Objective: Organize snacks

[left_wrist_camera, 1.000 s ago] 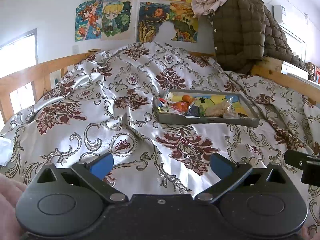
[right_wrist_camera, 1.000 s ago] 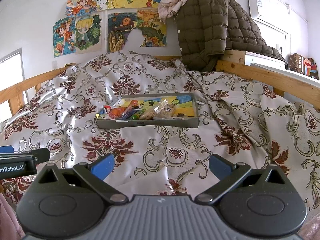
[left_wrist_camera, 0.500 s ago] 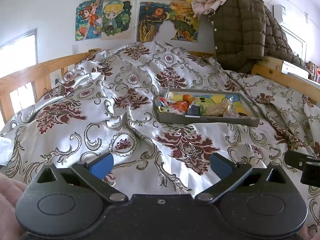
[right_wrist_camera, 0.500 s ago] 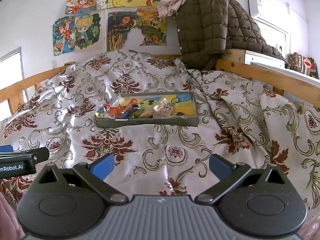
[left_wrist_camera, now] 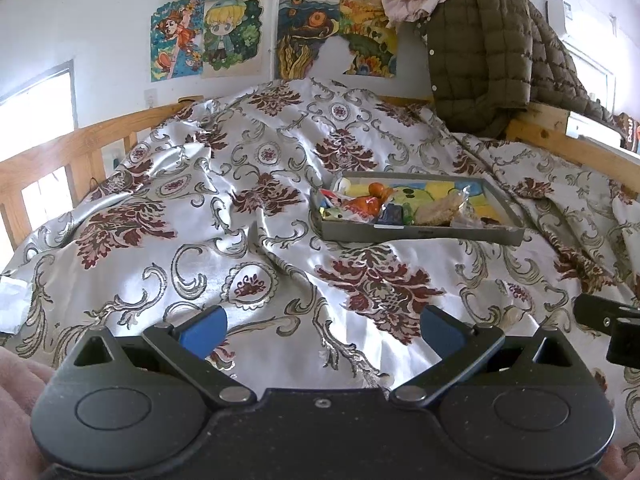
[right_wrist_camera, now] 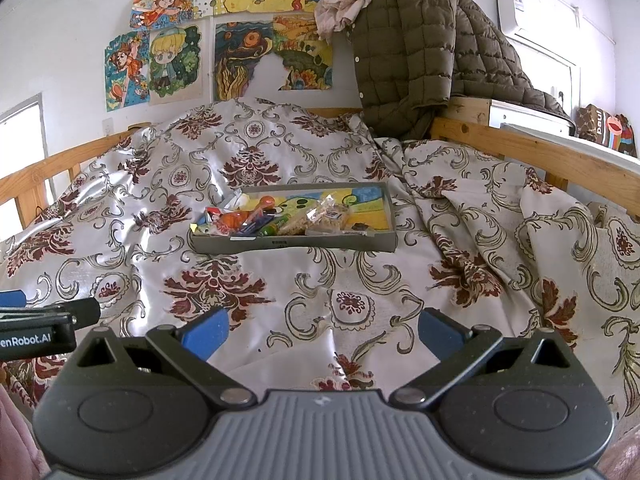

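**Both grippers wide above the bedspread, snack tray ahead**

The silver satin bedspread with maroon floral medallions (left_wrist_camera: 248, 248) fills everything beneath me, rumpled across the wooden bed frame (right_wrist_camera: 520, 148). At one o'clock in my right view, an olive quilted puffer jacket (right_wrist_camera: 420, 52) hangs over the frame's corner. The shallow grey rectangular tray (right_wrist_camera: 292, 243) rests on the bedspread at twelve o'clock from my right gripper (right_wrist_camera: 322, 330) and at one o'clock from my left gripper (left_wrist_camera: 322, 328), well apart from both. Inside it, the wrapped snacks (left_wrist_camera: 372, 204) crowd its left half, orange, blue and clear packets jumbled together. I hold both sets of jaws spread wide, gripping nothing.
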